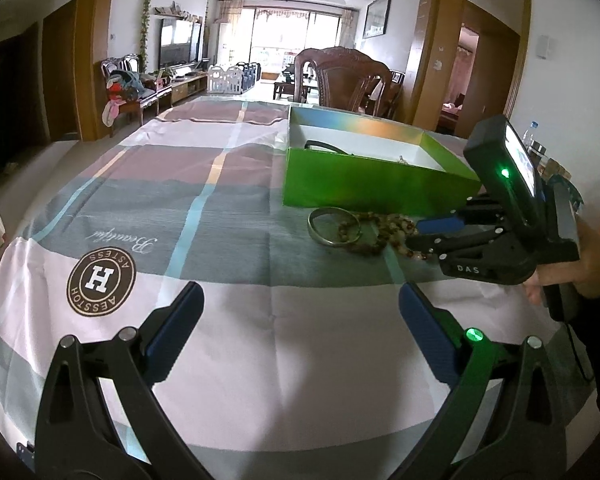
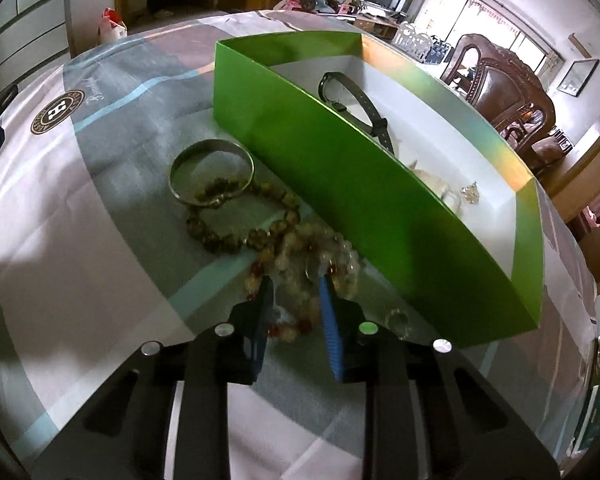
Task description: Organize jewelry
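Reaching with my right gripper (image 2: 296, 284) into the pile of jewelry beside the green box (image 2: 340, 184), I have its jaws narrowed around the pale bead strand (image 2: 320, 252) with reddish beads — the fingers straddle it, though I cannot tell whether they truly grip yet. My left gripper (image 1: 300, 320) hovers over the checked tablecloth (image 1: 180, 184), jaws spread wide, holding nothing. The strand lies on the cloth just outside the box's near wall, tangled against the darker bead bracelet (image 2: 236, 232), which overlaps the silver bangle (image 2: 212, 172). A watch (image 2: 352, 100) and a few small pieces already lie inside the box. I judge this the pick-up step: next I need a firm pinch, then a lift high enough to clear the wall without dragging the neighbours along.
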`<act>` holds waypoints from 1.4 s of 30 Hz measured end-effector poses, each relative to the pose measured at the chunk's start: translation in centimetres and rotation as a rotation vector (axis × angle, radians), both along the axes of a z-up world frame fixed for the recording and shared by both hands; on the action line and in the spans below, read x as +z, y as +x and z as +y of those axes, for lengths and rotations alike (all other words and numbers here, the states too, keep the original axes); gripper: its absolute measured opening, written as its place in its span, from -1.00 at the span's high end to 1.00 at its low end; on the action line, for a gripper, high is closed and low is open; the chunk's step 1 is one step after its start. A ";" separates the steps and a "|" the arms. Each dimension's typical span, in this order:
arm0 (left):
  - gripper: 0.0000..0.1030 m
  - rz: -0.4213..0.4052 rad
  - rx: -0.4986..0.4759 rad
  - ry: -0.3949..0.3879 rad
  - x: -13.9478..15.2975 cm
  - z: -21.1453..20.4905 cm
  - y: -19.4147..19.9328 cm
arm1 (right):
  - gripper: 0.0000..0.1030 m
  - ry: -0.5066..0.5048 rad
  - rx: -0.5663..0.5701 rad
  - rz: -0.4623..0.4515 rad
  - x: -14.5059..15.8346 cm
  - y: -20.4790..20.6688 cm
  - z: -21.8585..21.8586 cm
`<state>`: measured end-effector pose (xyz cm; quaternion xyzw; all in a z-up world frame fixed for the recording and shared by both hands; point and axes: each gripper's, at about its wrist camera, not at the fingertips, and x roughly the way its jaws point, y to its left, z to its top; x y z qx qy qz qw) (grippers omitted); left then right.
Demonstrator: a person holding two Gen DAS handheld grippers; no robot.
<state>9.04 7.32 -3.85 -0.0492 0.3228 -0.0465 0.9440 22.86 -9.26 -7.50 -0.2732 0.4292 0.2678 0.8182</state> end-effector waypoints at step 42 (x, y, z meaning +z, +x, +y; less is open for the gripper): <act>0.01 0.301 -0.149 0.068 -3.5 -11.8 13.6 | 0.85 0.815 -0.322 -0.022 7.9 -10.7 -18.0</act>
